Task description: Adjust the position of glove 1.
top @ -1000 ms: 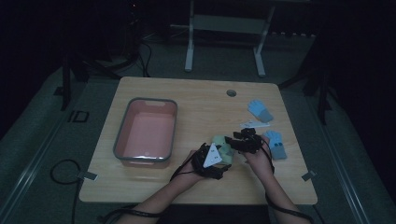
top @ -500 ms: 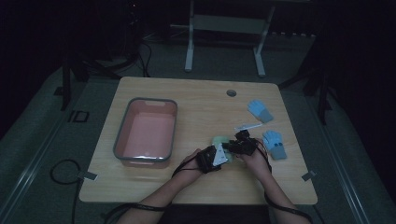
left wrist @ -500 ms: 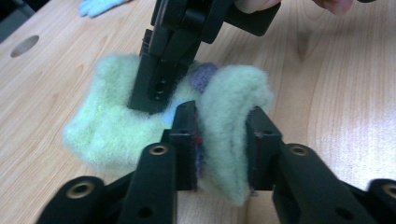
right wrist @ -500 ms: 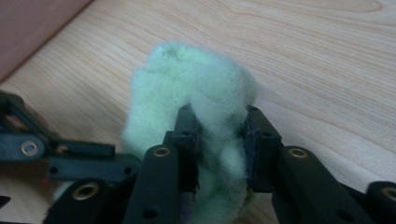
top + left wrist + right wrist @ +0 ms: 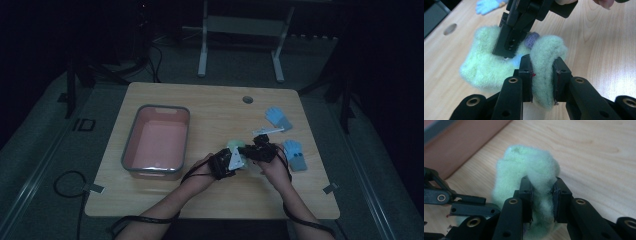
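Note:
A pale green fuzzy sock (image 5: 484, 67) with a small purple patch hangs just above the wooden table (image 5: 210, 110), between the two grippers. My left gripper (image 5: 543, 65) is shut on one bunched fold of it. My right gripper (image 5: 541, 183) has just been closing, and its pads now press another fold of the sock (image 5: 529, 157). In the high view the sock (image 5: 234, 146) sits at the table's front middle, with the left gripper (image 5: 231, 159) and right gripper (image 5: 257, 150) meeting over it. The right gripper (image 5: 507, 50) also reaches in from above in the left gripper view.
A pink tub with a grey rim (image 5: 131, 150) stands to the left of the hands. Two light blue socks (image 5: 278, 118) (image 5: 295, 152) and a white card (image 5: 267, 131) lie to the right. A round hole (image 5: 247, 99) is near the far edge.
Both grippers have drawn together and closed on the green sock. The left hand has lifted slightly with it.

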Demonstrator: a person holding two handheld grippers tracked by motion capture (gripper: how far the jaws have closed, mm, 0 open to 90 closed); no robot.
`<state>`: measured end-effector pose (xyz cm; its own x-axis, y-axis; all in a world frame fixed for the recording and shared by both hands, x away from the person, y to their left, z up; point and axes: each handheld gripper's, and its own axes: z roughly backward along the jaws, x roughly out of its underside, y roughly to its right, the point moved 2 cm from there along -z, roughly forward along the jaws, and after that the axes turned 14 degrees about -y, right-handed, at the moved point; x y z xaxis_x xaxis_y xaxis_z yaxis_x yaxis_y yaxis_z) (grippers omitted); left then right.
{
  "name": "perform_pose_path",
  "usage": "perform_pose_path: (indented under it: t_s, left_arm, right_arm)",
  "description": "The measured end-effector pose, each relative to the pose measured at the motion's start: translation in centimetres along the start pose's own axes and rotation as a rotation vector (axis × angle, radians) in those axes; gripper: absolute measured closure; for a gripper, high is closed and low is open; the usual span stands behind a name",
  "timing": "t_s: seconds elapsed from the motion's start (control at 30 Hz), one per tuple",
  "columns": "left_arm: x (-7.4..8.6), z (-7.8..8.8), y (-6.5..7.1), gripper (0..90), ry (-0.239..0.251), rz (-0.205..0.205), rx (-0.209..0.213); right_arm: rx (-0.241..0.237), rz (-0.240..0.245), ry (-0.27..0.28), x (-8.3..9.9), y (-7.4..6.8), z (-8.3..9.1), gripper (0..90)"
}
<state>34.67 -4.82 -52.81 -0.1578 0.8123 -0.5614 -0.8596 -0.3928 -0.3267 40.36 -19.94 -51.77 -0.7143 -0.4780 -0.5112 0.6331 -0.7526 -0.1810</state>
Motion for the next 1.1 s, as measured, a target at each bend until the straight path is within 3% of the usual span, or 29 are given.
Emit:
perform_pose_path:
  t_s: [0.13, 0.5, 0.83, 1.1]
  left_arm:
    - [-0.3, 0.9, -0.5, 74.4, -0.006, -0.016, -0.003]
    - [-0.9, 3.9, -2.6, 74.5, -0.023, -0.076, -0.059]
    - [0.8, 6.6, -4.4, 74.7, -0.049, -0.069, -0.102]
    - [2.6, 8.8, -5.6, 74.7, -0.088, -0.071, -0.145]
  right_arm:
    - [-0.003, 0.009, 0.012, -0.5, -0.4, 0.7, 73.6]
    - [-0.031, 0.019, 0.076, -3.0, -1.5, 2.4, 74.3]
    - [-0.068, 0.062, 0.095, -6.0, -3.7, 2.3, 74.3]
    - [-0.077, 0.118, 0.093, -8.5, -6.5, 1.5, 74.3]
